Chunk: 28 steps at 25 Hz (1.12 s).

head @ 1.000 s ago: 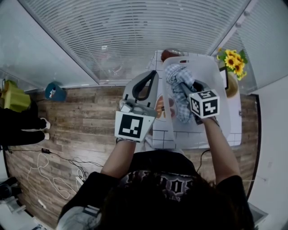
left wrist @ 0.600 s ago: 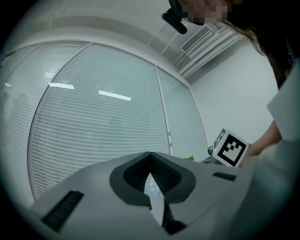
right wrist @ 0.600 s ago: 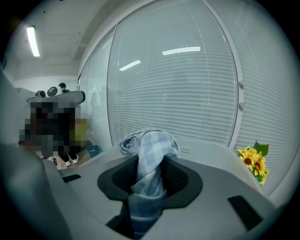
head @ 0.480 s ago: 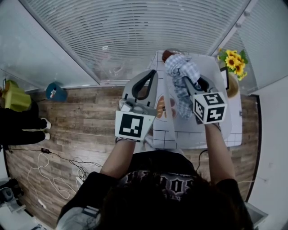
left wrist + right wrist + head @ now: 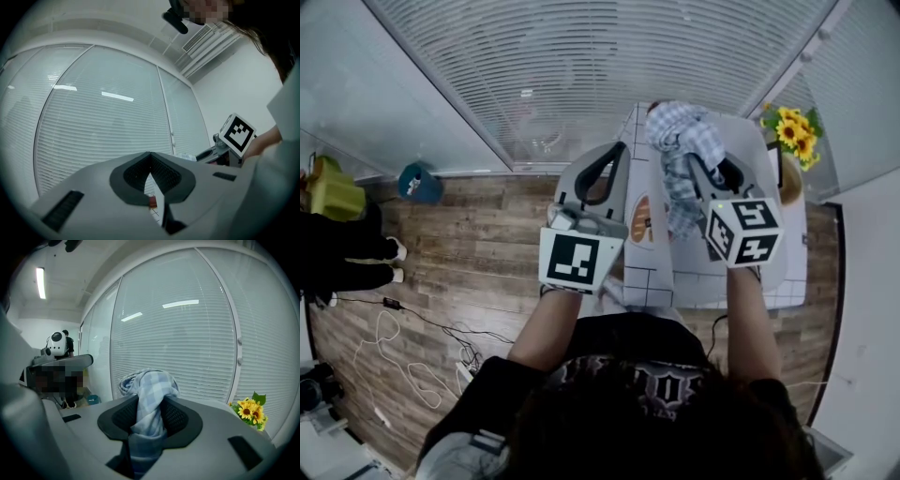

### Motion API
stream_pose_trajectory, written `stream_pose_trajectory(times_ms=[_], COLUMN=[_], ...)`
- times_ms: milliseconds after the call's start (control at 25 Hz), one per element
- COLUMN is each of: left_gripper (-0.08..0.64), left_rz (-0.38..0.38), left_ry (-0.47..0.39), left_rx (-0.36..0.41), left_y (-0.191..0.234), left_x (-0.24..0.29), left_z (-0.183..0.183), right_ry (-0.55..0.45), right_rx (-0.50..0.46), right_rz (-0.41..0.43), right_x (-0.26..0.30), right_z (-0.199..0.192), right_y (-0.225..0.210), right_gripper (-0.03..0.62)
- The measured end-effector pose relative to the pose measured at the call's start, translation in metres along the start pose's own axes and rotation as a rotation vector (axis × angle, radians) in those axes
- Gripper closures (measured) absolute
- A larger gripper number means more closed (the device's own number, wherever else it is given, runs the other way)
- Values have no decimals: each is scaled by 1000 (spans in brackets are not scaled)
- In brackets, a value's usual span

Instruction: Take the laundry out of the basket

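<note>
- A person in black clothes (image 5: 342, 262) stands at the far left on the brown wooden plank floor (image 5: 469, 244), with a small teal object (image 5: 417, 183) on the floor near the window.
- White slatted window blinds (image 5: 581, 75) run across the top of the head view.
- The left gripper (image 5: 622, 151) is held over the left edge of the white tiled table (image 5: 642, 281). In the left gripper view its jaws (image 5: 150, 157) meet at the tips, with nothing between them.
- The blue-and-white checked cloth (image 5: 680, 131) is clamped between the jaws of the right gripper (image 5: 705, 169). The right gripper view shows the jaws part open, their pads pressing on the fabric (image 5: 152, 390), which bunches above them and trails below.
- The cloth hangs above the pale plastic laundry basket (image 5: 757, 155) on the table. I cannot tell whether its lower end touches the basket.
- A bunch of yellow sunflowers (image 5: 797, 136) stands just beyond the basket's right corner.
</note>
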<state>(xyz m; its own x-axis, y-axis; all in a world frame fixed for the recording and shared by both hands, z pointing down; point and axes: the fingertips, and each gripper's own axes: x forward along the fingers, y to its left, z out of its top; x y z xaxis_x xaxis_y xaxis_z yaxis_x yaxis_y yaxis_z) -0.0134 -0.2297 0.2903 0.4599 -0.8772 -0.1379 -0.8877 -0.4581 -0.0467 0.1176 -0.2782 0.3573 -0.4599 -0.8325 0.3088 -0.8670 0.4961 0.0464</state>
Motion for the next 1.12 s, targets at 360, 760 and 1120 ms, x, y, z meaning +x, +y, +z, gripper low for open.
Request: stream_pose_trajectory(times_ms=[360,760,1120], left_gripper=[560,560,560], left_rz=[41,97,158], left_ry=[-4,-2,-11], left_rx=[6,40,60], left_y=[18,40,62], left_x=[-16,-35,-56], left_z=[7,15,23], right_ry=[-54,-102,-173], right_rx=[-48,-104,-145], right_rz=[22,63,126], right_x=[0,4,9], right_z=[30,61,96], right_y=[22,51,90], right_gripper=[445,445,445])
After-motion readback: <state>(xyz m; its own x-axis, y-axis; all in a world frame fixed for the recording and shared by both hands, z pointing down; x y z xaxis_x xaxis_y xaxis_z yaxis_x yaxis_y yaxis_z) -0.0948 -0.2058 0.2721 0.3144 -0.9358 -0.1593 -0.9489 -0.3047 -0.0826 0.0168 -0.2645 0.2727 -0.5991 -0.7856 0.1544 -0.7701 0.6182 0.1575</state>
